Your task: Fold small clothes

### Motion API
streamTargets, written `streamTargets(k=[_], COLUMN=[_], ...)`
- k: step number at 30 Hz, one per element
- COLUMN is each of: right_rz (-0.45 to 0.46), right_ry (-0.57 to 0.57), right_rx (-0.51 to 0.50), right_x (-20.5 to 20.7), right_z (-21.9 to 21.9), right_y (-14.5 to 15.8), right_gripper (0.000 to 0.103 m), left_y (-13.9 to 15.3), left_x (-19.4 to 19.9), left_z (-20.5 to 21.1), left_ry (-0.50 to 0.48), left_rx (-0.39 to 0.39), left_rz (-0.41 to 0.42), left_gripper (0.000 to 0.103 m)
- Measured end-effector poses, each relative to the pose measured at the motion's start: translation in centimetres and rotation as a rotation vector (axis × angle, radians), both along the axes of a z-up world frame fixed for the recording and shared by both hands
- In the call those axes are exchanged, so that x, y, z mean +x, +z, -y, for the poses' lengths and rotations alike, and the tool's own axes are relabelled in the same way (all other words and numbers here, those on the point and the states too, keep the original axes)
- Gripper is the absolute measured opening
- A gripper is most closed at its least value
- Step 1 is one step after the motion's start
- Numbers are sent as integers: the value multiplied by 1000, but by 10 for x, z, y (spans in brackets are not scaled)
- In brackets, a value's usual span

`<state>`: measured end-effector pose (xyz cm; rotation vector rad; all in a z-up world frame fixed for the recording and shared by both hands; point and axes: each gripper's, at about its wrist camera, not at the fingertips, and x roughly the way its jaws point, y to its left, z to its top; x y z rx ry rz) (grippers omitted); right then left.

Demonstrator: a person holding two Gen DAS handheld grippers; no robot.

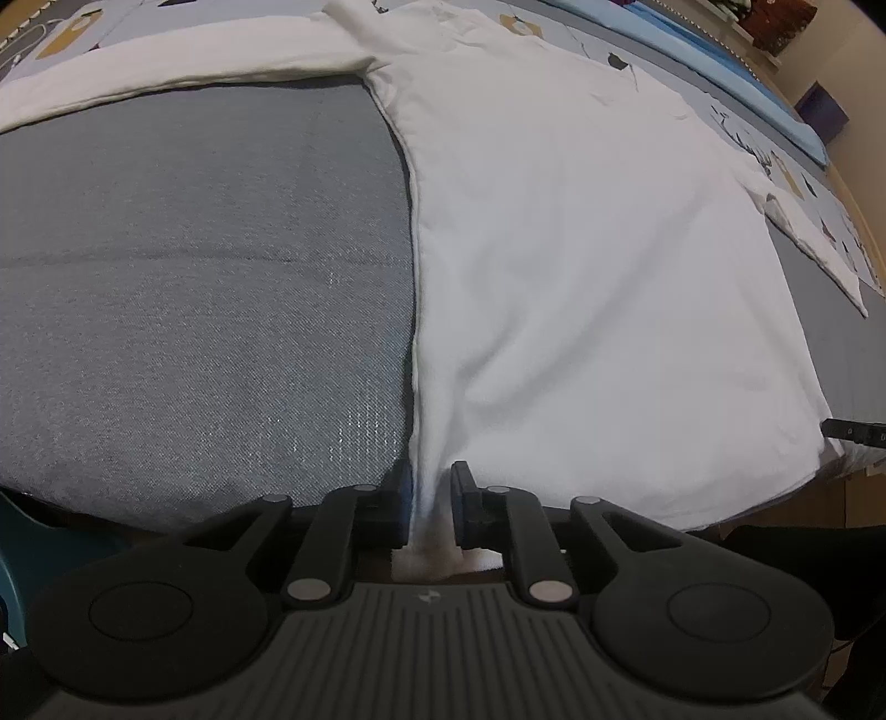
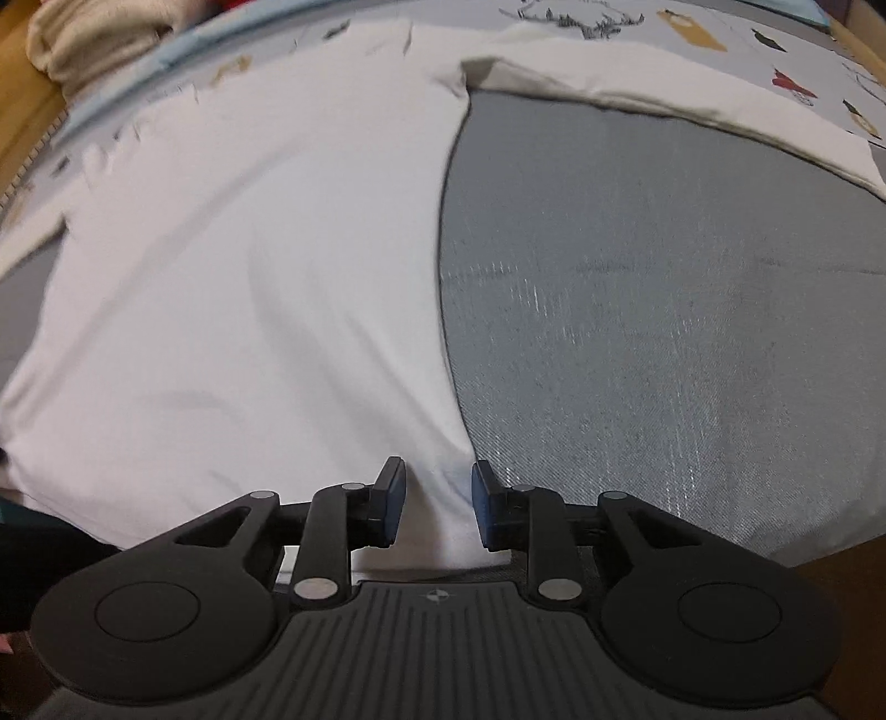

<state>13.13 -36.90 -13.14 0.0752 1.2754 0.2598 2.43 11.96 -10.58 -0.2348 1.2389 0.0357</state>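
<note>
Grey woven bed surface (image 1: 194, 277) carries the white long-sleeved cotton top (image 1: 581, 249), running lengthwise away from both tongs. Left gripper (image 1: 431, 501) pinches its near hem corner; right gripper (image 2: 437, 507) straddles the other, jaws apart.

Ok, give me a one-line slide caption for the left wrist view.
Left claw pinching the near hem corner of a white shirt spread flat on a grey mat.

Open grey mattress (image 1: 194, 277) lies bare beside the white shirt's (image 1: 581, 249) edge; a spread sleeve (image 1: 166, 66) bars the far edge, folded cloth (image 2: 94, 33) the corner.
</note>
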Motion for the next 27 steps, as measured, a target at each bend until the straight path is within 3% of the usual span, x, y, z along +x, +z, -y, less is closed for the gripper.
streamTargets(k=[2, 3, 4, 5, 9, 12, 14, 16, 19, 22, 24, 25, 27], right_rz=[-3, -3, -5, 6, 45, 36, 29, 108, 248, 179, 61, 6, 13], right_ry=[21, 32, 33, 18, -95, -51, -11, -9, 27, 94, 146, 159, 149], right_rx=[-2, 3, 4, -4, 25, -48, -61, -97, -28, 57, -27, -95, -121], right_x=[2, 1, 0, -2, -2, -6, -11, -12, -15, -13, -12, -11, -8], right_z=[-3, -3, -2, -1, 25, 19, 12, 7, -1, -13, -24, -27, -29], right_y=[1, 2, 3, 6, 20, 16, 16, 27, 48, 38, 17, 5, 6], right_gripper=[27, 10, 0, 0, 0, 0, 0, 4, 15, 24, 28, 28, 28], left_y=[-2, -3, -3, -3, 5, -7, -4, 12, 25, 6, -10, -12, -1], left_x=[1, 0, 0, -1, -2, 0, 2, 2, 6, 17, 23, 26, 36], left_z=[-1, 0, 3, 3, 2, 4, 11, 21, 29, 35, 37, 37, 33], left_ry=[-18, -29, -38, -45, -56, -66, -92, -128, -168, -191, -202, -200, -190], left_rx=[4, 11, 15, 21, 18, 47, 135, 190, 97, 38, 73, 94, 80], left_rz=[-9, -14, -18, -12, 19, -60, -36, 77, 166, 67, -28, -39, 19], left_gripper=[16, 16, 13, 4, 4, 5, 8, 13, 18, 24, 26, 26, 26])
